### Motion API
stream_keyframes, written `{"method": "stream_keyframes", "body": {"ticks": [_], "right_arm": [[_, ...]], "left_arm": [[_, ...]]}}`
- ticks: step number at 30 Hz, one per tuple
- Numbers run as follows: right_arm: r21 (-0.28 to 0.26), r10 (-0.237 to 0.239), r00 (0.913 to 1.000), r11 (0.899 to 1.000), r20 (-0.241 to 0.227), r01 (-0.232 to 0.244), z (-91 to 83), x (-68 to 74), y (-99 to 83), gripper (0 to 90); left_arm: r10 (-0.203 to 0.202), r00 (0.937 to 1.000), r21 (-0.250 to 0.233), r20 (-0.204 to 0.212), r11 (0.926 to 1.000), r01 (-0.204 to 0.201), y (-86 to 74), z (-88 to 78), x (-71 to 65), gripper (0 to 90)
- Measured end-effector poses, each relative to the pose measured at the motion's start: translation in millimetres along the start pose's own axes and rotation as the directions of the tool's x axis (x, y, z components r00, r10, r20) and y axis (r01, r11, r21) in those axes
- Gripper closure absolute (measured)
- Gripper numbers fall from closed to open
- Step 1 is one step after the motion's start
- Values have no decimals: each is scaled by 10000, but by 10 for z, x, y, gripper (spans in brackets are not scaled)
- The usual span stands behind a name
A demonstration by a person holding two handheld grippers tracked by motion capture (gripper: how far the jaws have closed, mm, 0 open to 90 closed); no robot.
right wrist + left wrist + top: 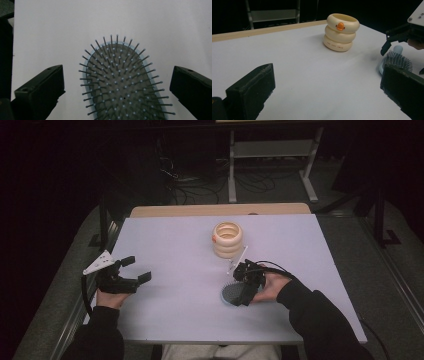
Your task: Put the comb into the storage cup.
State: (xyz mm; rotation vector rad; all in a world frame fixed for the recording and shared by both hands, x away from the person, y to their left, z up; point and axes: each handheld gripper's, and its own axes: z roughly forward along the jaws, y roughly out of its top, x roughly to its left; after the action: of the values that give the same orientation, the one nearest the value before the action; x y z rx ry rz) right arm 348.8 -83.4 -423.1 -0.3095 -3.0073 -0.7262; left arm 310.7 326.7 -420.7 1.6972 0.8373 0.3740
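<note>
The right gripper (243,296) hangs low over the table with its two black jaws spread wide and holding nothing; in the right gripper view the jaws stand on either side of a pale blue oval hairbrush with a grey pad of ball-tipped bristles (122,85), bristles up, and clear of both its edges; whether the jaws touch the surface cannot be told. In the high view the brush head (231,294) lies flat on the white tabletop (180,245), directly under this gripper, near the person's edge; its handle is hidden beneath the tool and the right hand (272,287) that grips it. Beyond the gripper, further from the person, stands a cream holder shaped as three stacked rings with an orange duck beak (227,239), upright and well apart from the brush.

Off to the other side, the left gripper (137,270) hovers near the table's left edge, its jaws likewise parted and empty, held by the left hand (110,296); in its own view bare tabletop lies between the jaws, with the ringed holder (340,32) ahead and the brush (395,61) at the right.
</note>
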Motion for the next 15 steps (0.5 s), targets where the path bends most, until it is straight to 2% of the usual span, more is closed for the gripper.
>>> {"method": "stream_keyframes", "body": {"ticks": [9, 14, 15], "right_arm": [[548, -177, 9998, 9983, -15, 177, 124, -14, -6, 0], [827, -373, 9993, 9959, 44, 368, 172, -1, -8, 0], [900, -568, 9984, 9944, 84, 558, 184, 3, -7, 22]], "left_arm": [[-34, 10000, 27, 23, 10000, 34, -1, 5, -3, 0], [-42, 10000, 53, 53, 10000, 42, -2, 8, -3, 0], [-40, 10000, 57, 55, 10000, 40, -2, 8, -3, 0]]}}
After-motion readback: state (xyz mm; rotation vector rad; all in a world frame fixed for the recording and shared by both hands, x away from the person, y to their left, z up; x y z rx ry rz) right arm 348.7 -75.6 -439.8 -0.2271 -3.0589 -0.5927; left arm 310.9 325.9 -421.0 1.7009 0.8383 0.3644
